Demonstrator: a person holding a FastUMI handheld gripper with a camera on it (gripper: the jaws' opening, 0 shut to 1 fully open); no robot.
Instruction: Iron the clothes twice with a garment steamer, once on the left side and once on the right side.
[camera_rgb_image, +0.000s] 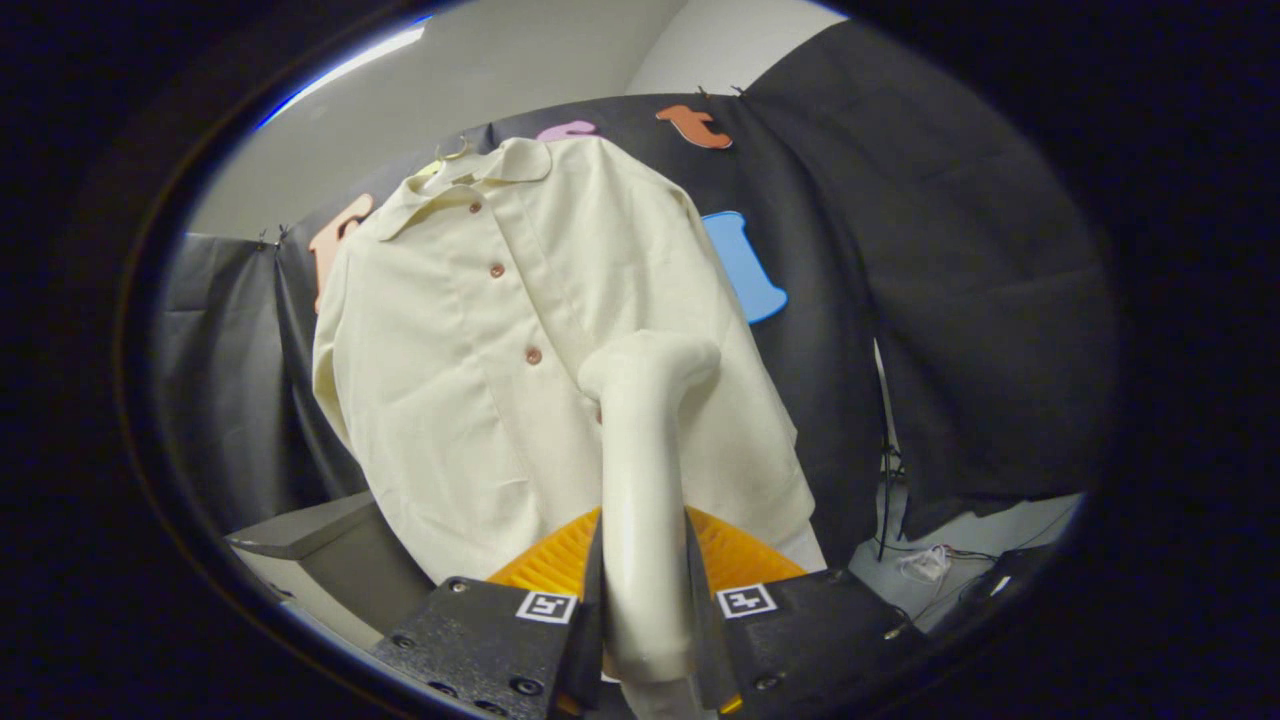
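Right, jaws clamped on cream steamer (645, 480), head vs hung cream shirt (520, 330).

Occlusions, gripper cam

Steamer (645, 470) handle sits between my fingers (700, 590) and blocks the lower middle of the shirt (470, 360), including the placket below the third button (533, 355); steamer head face points away from me, so I can't tell if it touches the fabric. Orange part (740, 555) behind the fingers is mostly covered, can't identify it. Hanger (455, 152): only the hook shows. Shirt's hem hidden by gripper (645, 600). Cables (925, 565) on the floor too small to make out.
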